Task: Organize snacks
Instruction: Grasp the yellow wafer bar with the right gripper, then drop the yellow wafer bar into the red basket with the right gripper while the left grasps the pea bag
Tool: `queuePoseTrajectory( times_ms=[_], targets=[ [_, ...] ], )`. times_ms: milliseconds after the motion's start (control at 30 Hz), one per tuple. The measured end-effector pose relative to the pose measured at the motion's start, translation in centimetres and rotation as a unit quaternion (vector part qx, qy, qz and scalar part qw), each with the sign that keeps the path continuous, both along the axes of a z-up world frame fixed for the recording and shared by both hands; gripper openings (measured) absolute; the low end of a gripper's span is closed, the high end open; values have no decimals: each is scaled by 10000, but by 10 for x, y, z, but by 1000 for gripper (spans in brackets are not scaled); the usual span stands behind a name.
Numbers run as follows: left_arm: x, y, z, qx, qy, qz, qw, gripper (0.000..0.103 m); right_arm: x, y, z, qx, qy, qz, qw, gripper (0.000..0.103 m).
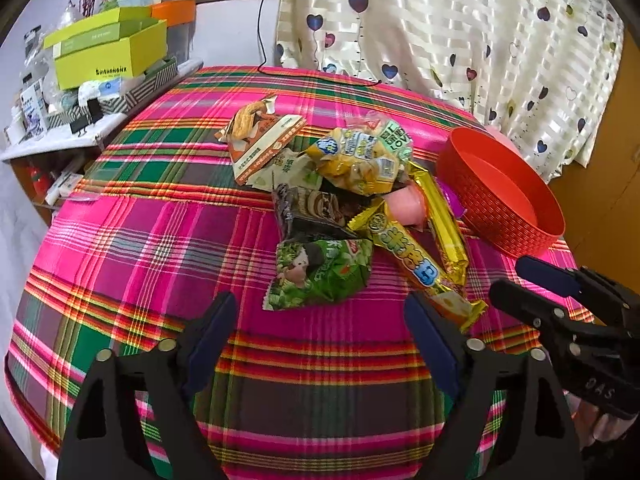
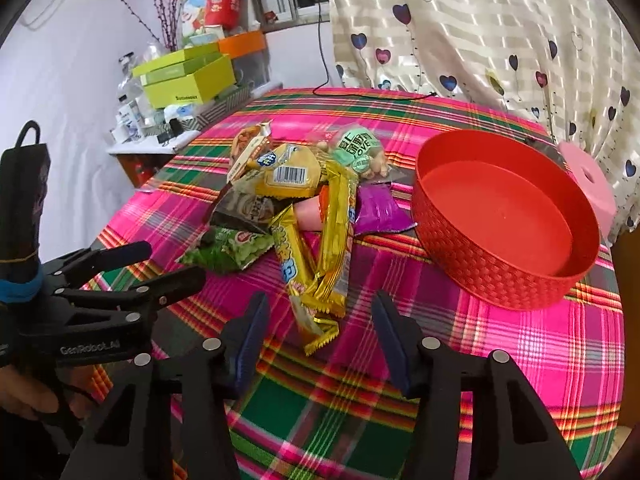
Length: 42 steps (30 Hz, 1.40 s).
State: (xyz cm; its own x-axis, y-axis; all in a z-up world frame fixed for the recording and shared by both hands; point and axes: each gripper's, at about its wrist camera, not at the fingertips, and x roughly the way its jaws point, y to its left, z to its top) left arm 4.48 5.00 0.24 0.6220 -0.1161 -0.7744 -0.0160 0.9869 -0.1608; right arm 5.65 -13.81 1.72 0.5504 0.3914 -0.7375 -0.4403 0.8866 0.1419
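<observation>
A pile of snack packets lies mid-table: a green packet [image 1: 320, 274] [image 2: 228, 250] nearest, two gold bars [image 1: 420, 264] [image 2: 336, 236], a dark packet [image 1: 312, 212], a yellow bag [image 1: 360, 160] [image 2: 292, 168], an orange-white packet [image 1: 264, 140], a purple packet [image 2: 378, 210] and a pink piece [image 1: 406, 204]. An empty red round basket [image 1: 504, 200] [image 2: 504, 216] stands right of the pile. My left gripper [image 1: 320, 312] [image 2: 168, 266] is open and empty, just short of the green packet. My right gripper [image 2: 320, 312] [image 1: 520, 280] is open and empty, at the near ends of the gold bars.
The table wears a pink and green plaid cloth [image 1: 160, 240]. A shelf at the back left holds yellow-green boxes [image 1: 108, 52] and clutter. A heart-print curtain [image 1: 460, 32] hangs behind. A pink object [image 2: 588, 184] sits behind the basket. A black cable [image 1: 320, 76] lies at the far edge.
</observation>
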Motion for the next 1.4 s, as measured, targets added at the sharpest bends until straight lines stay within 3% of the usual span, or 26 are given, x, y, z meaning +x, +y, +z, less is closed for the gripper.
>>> queuePoseTrajectory(
  times_ms=[333,533,600,833,900,933,1000,1100,1400],
  targets=[
    [16,20,-6,-142,22,151,9998,82,43,14,-14,-60,204,-52,9998,49],
    [29,27,-9,-412,68,129,9990,82,62,20,-30,-130,393,-113,9991,48],
    [33,27,-13,-461,115,112,9988,82,65,22,-33,-159,397,-120,9990,45],
    [47,22,-26,-620,242,3,9978,82,71,23,-43,-210,506,-123,9984,21],
    [48,21,-29,-609,297,4,9977,82,71,22,-43,-205,505,-114,9984,21],
    [47,19,-30,-576,317,-12,9978,80,70,21,-42,-194,493,-108,9985,21],
    [45,16,-30,-705,293,-148,9970,62,68,19,-40,-184,442,-125,9988,21],
    [42,10,-28,-634,266,-226,9974,56,65,15,-36,-151,396,-170,9990,21],
    [30,11,-23,-575,259,-157,9979,49,44,-2,-23,-75,260,-208,9994,21]
  ],
)
